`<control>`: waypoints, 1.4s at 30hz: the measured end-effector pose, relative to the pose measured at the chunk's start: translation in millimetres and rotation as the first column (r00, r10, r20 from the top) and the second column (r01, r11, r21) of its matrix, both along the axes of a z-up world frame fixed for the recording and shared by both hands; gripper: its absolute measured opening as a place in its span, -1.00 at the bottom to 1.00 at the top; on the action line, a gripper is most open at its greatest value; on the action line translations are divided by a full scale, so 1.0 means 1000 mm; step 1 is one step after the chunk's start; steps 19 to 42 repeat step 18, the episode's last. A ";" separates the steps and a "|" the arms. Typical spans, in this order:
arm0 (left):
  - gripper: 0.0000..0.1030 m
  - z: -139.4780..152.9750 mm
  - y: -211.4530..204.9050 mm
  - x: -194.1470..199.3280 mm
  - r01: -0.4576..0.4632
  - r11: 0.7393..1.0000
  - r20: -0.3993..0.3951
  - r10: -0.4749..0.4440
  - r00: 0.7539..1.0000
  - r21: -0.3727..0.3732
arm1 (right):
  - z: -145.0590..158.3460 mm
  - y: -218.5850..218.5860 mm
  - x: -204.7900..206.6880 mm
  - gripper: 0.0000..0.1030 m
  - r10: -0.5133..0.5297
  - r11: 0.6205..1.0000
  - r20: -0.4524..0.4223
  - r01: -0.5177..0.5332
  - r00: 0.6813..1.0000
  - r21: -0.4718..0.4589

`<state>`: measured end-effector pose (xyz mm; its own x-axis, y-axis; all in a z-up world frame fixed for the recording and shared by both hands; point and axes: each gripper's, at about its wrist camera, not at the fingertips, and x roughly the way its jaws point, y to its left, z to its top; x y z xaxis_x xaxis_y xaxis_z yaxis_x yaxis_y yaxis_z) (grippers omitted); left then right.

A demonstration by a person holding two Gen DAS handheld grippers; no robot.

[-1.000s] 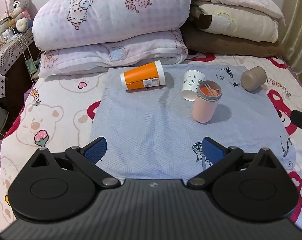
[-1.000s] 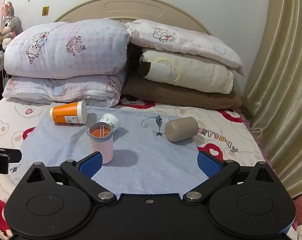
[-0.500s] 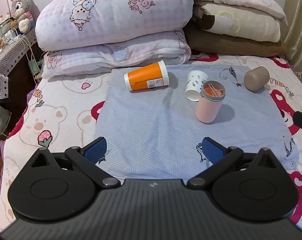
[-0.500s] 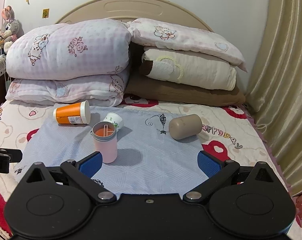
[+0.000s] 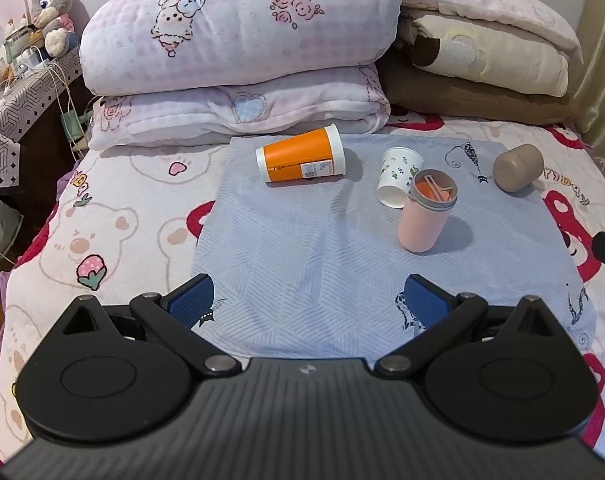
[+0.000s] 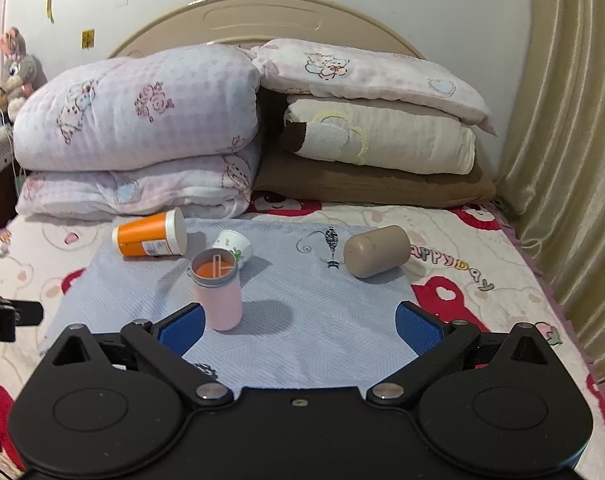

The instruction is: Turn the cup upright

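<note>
Both hand-held grippers hover wide apart and empty at the near edge of the blue cloth point(image 5: 302, 264) on the bed: left hand-held gripper point(image 5: 308, 298), right hand-held gripper point(image 6: 300, 322). The pink cup point(image 6: 219, 290) stands upright. The orange cup point(image 5: 301, 159), paper cup point(image 5: 398, 176) and brown cup point(image 6: 376, 251) lie sideways, needing flipping.

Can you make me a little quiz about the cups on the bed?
1. True or false: the pink cup stands upright.
2. Which cup lies on its side nearest the pillows? A) orange cup B) pink cup C) brown cup
3. Fill in: both the left gripper and the right gripper are ____.

Key: 1 true; 2 A; 3 open.
</note>
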<state>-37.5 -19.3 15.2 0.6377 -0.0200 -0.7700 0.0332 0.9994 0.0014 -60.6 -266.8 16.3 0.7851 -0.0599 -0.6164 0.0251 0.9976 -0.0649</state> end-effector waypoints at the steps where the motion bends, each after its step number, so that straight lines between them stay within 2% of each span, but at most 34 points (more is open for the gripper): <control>1: 1.00 0.000 0.000 0.000 0.002 1.000 0.001 -0.002 1.000 0.000 | 0.000 0.000 0.000 1.00 -0.001 1.000 0.002 0.001 1.000 0.002; 42: 1.00 -0.006 0.000 0.004 0.005 1.000 -0.013 -0.005 1.000 0.020 | 0.000 -0.006 0.002 1.00 -0.016 1.000 -0.003 0.016 1.000 0.023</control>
